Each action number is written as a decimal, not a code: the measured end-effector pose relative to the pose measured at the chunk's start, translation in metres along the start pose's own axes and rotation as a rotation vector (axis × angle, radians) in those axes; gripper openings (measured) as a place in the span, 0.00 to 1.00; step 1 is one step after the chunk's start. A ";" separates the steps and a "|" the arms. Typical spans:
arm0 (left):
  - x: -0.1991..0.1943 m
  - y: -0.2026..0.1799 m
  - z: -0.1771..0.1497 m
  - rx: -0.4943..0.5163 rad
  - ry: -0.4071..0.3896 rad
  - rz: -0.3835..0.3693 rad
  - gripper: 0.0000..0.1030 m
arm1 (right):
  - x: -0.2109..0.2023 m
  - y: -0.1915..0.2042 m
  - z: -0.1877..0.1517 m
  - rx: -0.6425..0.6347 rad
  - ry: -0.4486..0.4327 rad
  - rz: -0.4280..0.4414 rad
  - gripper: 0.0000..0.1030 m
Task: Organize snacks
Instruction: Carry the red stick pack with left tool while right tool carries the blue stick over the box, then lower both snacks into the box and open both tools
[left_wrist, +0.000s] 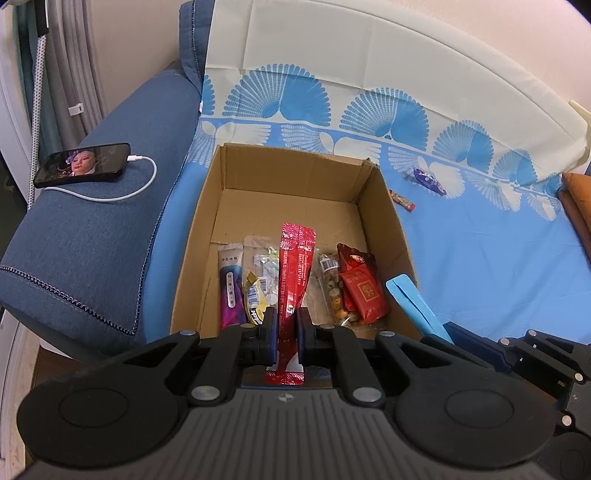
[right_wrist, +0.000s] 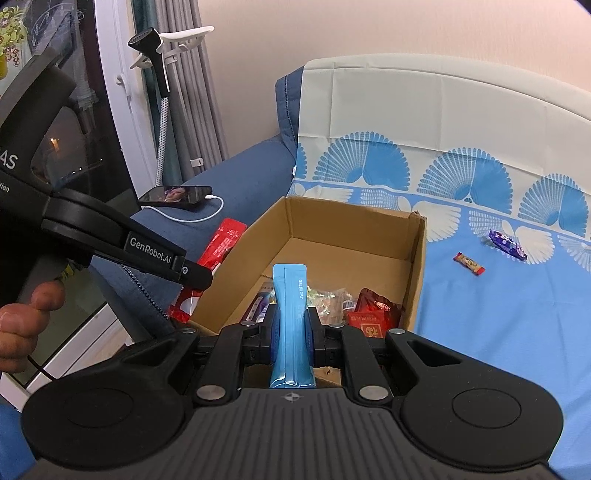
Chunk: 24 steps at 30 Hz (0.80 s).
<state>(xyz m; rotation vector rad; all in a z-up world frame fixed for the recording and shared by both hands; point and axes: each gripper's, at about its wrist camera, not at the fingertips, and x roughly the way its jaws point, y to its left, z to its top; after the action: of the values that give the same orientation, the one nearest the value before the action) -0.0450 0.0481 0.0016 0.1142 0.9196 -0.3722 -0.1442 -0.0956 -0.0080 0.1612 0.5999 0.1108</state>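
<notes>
The left gripper (left_wrist: 286, 325) is clenched on a long red sachet (left_wrist: 294, 273) above the near edge of the cardboard box (left_wrist: 295, 184); the right gripper (right_wrist: 291, 332) grips a blue sachet (right_wrist: 291, 314) over the same box, which holds several snack packets. Two wrapped candies (right_wrist: 470, 263) lie on the blue cloth (right_wrist: 498, 332) beside it.
</notes>
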 end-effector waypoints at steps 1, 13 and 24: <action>0.000 0.000 0.000 -0.001 0.001 0.001 0.10 | 0.000 0.000 0.000 0.001 0.001 0.000 0.15; 0.012 0.005 0.009 -0.007 0.011 0.007 0.10 | 0.011 -0.009 0.007 0.013 0.006 -0.020 0.15; 0.037 0.009 0.028 -0.015 0.028 0.011 0.10 | 0.035 -0.015 0.013 0.028 0.026 -0.023 0.15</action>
<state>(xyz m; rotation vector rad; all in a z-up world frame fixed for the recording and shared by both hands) -0.0008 0.0392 -0.0115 0.1110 0.9490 -0.3539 -0.1073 -0.1063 -0.0188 0.1799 0.6294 0.0825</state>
